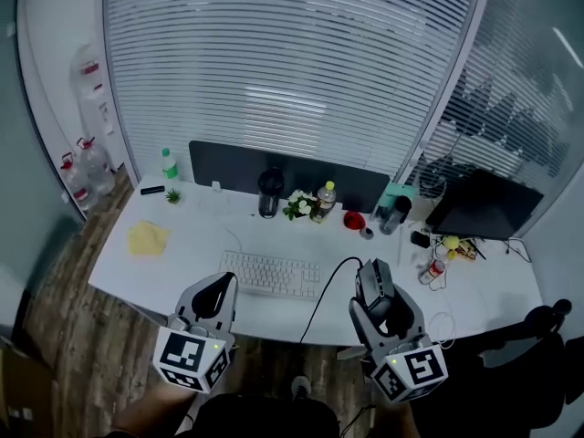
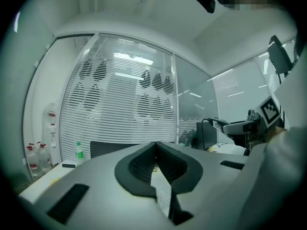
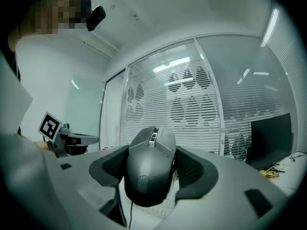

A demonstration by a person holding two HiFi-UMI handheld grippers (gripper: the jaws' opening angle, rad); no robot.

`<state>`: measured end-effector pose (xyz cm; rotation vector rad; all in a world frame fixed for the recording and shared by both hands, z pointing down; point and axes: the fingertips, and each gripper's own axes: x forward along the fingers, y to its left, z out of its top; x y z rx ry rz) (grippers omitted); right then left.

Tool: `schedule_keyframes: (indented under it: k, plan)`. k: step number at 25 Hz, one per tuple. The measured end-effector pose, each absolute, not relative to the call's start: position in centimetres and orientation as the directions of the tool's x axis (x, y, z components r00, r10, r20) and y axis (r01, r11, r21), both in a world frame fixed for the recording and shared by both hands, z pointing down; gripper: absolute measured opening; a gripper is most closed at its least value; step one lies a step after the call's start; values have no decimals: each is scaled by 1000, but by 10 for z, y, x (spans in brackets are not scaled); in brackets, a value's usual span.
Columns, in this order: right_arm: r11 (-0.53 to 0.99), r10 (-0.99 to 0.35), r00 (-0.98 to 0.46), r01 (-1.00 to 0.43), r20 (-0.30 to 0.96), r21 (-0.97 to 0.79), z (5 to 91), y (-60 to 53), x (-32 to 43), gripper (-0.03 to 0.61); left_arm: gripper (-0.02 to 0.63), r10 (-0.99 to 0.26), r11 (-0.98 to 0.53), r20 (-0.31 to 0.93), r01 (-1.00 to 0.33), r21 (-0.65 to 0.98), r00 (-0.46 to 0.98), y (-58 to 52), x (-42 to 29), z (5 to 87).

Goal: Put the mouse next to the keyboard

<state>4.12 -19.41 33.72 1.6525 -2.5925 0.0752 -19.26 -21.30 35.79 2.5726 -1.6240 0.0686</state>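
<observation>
Black matte plastic, angular in shape: the wired mouse [image 3: 149, 169] is pinched between the two dark pads of the right gripper [image 1: 373, 279], one pad against each flank. A small emblem sits on its rear hump, too faint to read as a brand. The marker cube [image 1: 409, 370] on this gripper carries black-and-white square patterns and no lettering. The label on the green-capped bottle [image 1: 168, 164] at the back of the white desk [image 1: 182, 245] is too small to make out.

The mouse's long axis runs along the jaws, from the person toward the back of the desk. Its scroll wheel and buttons face away, toward the striped glass wall [image 1: 292, 62]. The humped rear faces the gripper's own camera. Its black cable [image 1: 321, 304] leaves the front end, arcs to the left and drops over the desk's near edge.

In the head view the mouse is over the near part of the desk, just right of the white keyboard [image 1: 272, 275], whose long side lies across the desk. Whether the mouse touches the surface cannot be told.

The left gripper [image 1: 219, 288] is near the keyboard's left end. Its jaws are pressed together at the tips, with nothing between them.
</observation>
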Motion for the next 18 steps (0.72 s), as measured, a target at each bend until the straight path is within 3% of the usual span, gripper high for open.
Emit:
schedule_keyframes:
  k: [11,18]
  plan:
    - [471,-876,-471,-882,104,-23,364,-268,87,296,29,-954,-291,48,-952,98,296,-242,-164,364]
    - [463,-868,-466,-884,174,-60,408,-309,107,296,29,-946,-276,151,-957,87,286,-256,-145,389]
